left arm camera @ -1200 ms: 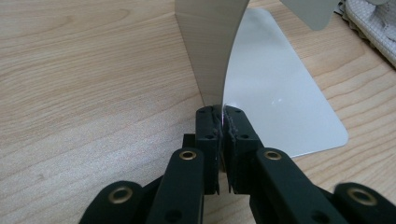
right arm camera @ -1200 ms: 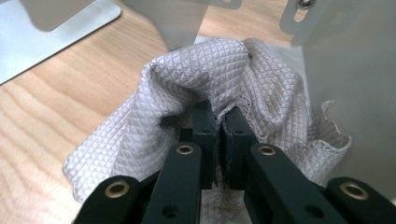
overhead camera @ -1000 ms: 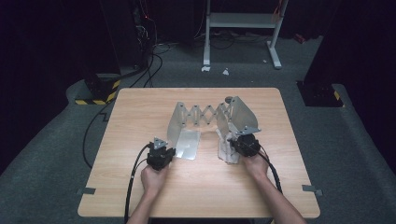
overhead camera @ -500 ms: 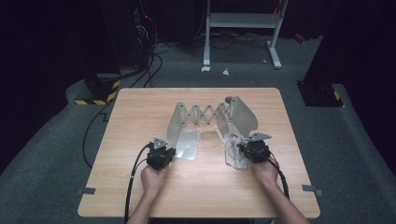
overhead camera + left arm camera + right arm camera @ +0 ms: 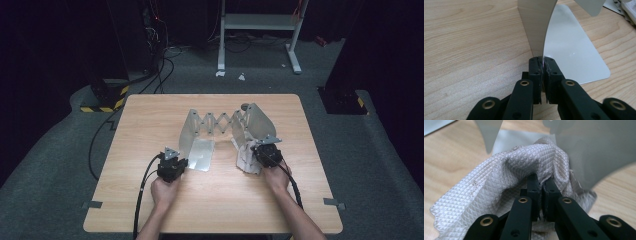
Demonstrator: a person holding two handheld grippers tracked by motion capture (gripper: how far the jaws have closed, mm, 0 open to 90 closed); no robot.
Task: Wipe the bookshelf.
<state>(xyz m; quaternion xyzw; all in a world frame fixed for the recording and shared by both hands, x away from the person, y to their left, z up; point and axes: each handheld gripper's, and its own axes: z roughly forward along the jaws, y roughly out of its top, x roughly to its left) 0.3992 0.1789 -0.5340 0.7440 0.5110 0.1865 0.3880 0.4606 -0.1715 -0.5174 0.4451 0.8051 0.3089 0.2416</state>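
A metal expanding rack stands mid-table: a left plate (image 5: 190, 131) and a right plate (image 5: 258, 120), joined by a scissor link (image 5: 218, 121). My left gripper (image 5: 181, 161) is shut on the near edge of the left plate's upright (image 5: 536, 30), beside its flat base (image 5: 574, 50). My right gripper (image 5: 257, 155) is shut on a white quilted cloth (image 5: 245, 161). In the right gripper view the cloth (image 5: 499, 185) bunches around the jaws and lies against the foot of the grey right plate (image 5: 599, 150).
The wooden table (image 5: 150, 120) has bare room to the left, the right and at the front. Black cables (image 5: 142, 192) trail from the grippers off the near edge. A white metal stand (image 5: 260, 22) and floor cables lie beyond the far edge.
The right gripper with the cloth drew slightly toward the person half a second ago, then went back up against the right plate. The left gripper has kept still.
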